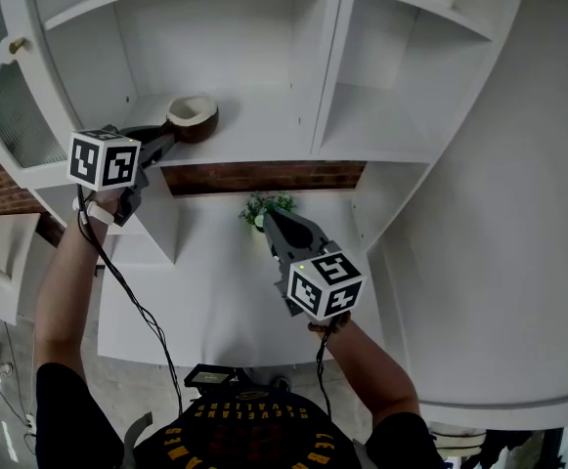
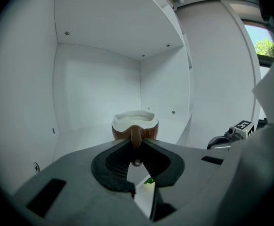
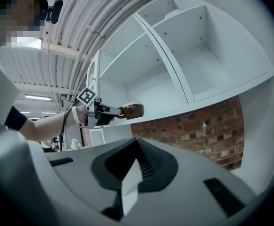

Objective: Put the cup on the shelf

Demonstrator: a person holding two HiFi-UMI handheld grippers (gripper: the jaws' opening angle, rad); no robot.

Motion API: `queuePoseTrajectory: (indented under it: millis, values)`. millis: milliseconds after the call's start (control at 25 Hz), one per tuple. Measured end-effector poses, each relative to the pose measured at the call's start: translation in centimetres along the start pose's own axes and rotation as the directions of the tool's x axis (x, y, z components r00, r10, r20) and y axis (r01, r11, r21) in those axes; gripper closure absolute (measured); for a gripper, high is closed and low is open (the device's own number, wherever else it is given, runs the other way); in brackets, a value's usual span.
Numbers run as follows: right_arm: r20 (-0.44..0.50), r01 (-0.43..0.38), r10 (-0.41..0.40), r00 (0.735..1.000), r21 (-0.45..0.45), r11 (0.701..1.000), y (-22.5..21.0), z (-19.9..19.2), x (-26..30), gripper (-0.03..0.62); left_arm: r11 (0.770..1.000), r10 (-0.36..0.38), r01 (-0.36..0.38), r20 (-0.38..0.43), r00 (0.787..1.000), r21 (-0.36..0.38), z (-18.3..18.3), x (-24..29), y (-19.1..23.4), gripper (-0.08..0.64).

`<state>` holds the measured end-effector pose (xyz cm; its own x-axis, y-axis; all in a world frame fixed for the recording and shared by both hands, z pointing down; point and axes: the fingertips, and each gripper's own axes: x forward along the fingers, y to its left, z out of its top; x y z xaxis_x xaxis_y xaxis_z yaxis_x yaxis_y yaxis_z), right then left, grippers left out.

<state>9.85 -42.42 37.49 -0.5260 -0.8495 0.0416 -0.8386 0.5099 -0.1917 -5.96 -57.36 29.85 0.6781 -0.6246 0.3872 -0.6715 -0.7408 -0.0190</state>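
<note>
L hand-held gripper (image 2: 136, 145) clamps cup (image 2: 135, 122) handle; cup base hidden.

Left gripper (image 1: 169, 138) clamped, right gripper (image 1: 268, 214) closed.

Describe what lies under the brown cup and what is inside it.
Under the cup lies the white shelf; the left tool covers its base, so contact is unclear. Inside shows only white lining.
</note>
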Motion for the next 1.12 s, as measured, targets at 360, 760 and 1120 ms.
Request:
queuePoseTrajectory:
  millis: [360, 760, 1120]
  values:
    - [-0.013, -0.014, 0.014, 1.000, -0.005, 1.000, 0.7, -0.6, -0.1, 0.586, 0.999, 0.054, -0.054, 0.047, 0.997, 0.003, -0.2, -0.2, 0.2, 0.495]
    - [-0.010, -0.009, 0.009, 1.000, -0.001, 1.000, 0.4, -0.4, -1.9, 0.586, 0.987, 0.054, -0.021, 0.208, 0.977, -0.162, -2.0, -4.0, -0.5, 0.430]
    - [-0.024, -0.053, 0.053, 0.998, -0.010, 0.999, 1.3, -1.4, -2.7, 0.586, 0.991, -0.020, 0.055, 0.275, 0.961, -0.120, -7.9, -8.2, -7.4, 0.430]
